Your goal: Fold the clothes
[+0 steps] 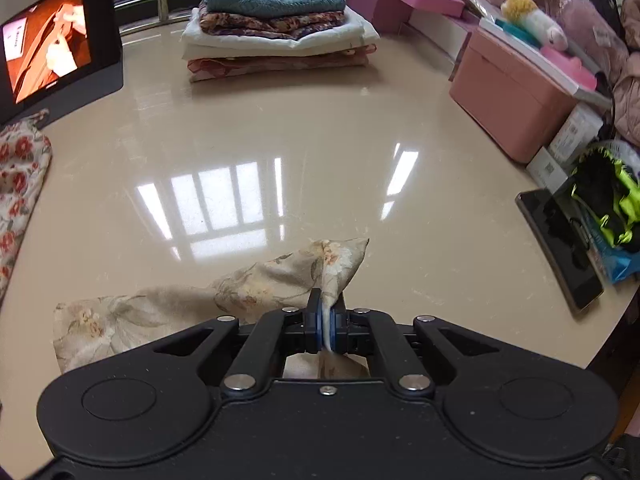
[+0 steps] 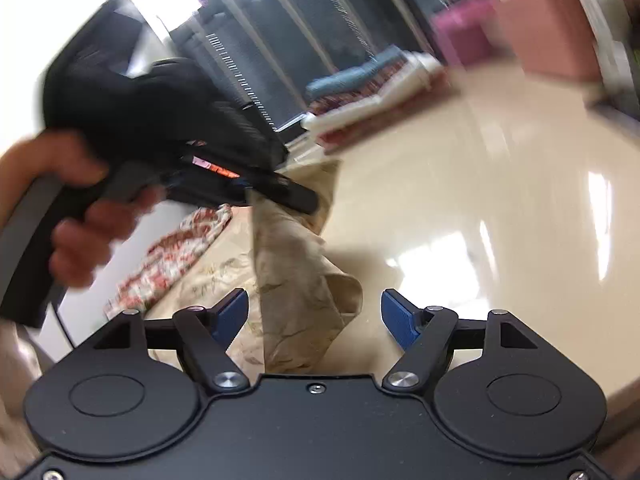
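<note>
- Your left gripper (image 1: 329, 320) is clamped on a corner of the beige flowered cloth (image 1: 168, 312); the pinched fabric stands up between the blue pads (image 1: 319, 322).
- The rest of that cloth trails left across the glossy beige table (image 1: 320, 140).
- Your right gripper (image 2: 314, 314) stands wide apart, holding nothing; the cloth hangs between its fingers, and contact cannot be told.
- In the right wrist view, your hand (image 2: 80, 216) grips the left tool's handle; the view is blurred.
- A stack of folded clothes (image 1: 276, 28) sits at the table's far side, well apart from the cloth.
- A red flowered garment (image 1: 20, 184) lies at the left edge.
</note>
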`<move>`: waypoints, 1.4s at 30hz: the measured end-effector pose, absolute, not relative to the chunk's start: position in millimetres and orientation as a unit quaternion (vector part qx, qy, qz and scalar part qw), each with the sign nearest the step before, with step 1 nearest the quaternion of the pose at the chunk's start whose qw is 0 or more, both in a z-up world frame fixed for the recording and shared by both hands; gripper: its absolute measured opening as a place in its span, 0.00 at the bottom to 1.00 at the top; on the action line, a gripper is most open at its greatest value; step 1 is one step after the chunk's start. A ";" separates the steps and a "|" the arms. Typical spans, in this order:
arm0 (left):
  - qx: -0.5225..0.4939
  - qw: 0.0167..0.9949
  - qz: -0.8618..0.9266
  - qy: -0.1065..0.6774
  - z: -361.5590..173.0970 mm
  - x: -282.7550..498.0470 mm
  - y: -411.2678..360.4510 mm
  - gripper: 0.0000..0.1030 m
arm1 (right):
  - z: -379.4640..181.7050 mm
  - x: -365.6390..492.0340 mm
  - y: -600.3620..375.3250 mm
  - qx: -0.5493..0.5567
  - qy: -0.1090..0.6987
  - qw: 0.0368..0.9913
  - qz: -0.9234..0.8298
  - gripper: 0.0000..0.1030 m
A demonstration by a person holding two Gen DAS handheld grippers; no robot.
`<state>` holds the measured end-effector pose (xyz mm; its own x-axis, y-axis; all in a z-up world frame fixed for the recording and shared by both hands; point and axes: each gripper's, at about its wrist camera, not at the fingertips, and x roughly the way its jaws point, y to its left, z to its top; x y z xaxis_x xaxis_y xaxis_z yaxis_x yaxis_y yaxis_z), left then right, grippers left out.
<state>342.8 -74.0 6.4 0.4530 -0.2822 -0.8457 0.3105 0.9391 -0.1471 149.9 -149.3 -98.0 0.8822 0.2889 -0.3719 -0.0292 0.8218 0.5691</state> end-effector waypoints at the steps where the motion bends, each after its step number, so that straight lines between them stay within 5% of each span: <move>1: 0.008 0.852 -0.175 0.493 6.8 342.9 -72.1 0.04 | -100.6 151.9 -151.9 0.308 0.227 0.920 0.089 0.74; 4: -0.006 0.851 -0.177 0.494 6.2 344.0 -67.3 0.04 | -104.0 154.8 -148.3 0.326 0.219 0.914 0.098 0.65; 5: -0.011 0.850 -0.178 0.495 5.8 344.6 -65.9 0.04 | -106.6 155.5 -148.9 0.340 0.222 0.908 0.106 0.41; 7: -0.015 0.849 -0.178 0.497 4.2 345.5 -65.2 0.04 | -114.2 158.8 -152.0 0.381 0.243 0.885 0.111 0.11; 12: -0.017 0.845 -0.174 0.505 0.3 348.3 -69.5 0.07 | -110.6 152.2 -151.7 0.382 0.239 0.888 0.088 0.07; 16: 0.001 0.839 -0.173 0.515 1.7 350.6 -84.4 0.55 | -91.1 146.2 -133.5 0.286 0.227 0.928 0.073 0.07; 17: 0.023 0.840 -0.176 0.514 3.5 349.7 -91.0 0.58 | -86.1 144.3 -127.8 0.258 0.222 0.938 0.069 0.07; 31: 0.442 0.755 -0.130 0.467 -31.4 312.9 -212.9 0.61 | -61.8 157.0 -89.2 0.069 0.209 0.974 0.044 0.07; 33: 0.493 0.738 -0.104 0.449 -44.8 309.5 -219.5 0.59 | -60.1 154.4 -86.2 0.058 0.208 0.976 0.040 0.07; 34: 0.503 0.735 -0.097 0.444 -47.8 309.0 -219.9 0.45 | -59.7 150.9 -83.6 0.051 0.208 0.976 0.039 0.07; 35: 0.500 0.736 -0.096 0.446 -48.6 309.9 -218.9 0.19 | -59.1 148.5 -81.2 0.043 0.207 0.977 0.038 0.07; 36: 0.485 0.740 -0.099 0.455 -47.0 312.0 -216.3 0.09 | -58.0 149.1 -79.5 0.033 0.206 0.977 0.036 0.07; 42: 0.209 0.822 -0.151 0.508 9.6 343.9 -152.3 0.06 | -50.1 144.8 -70.2 -0.053 0.196 0.979 0.024 0.07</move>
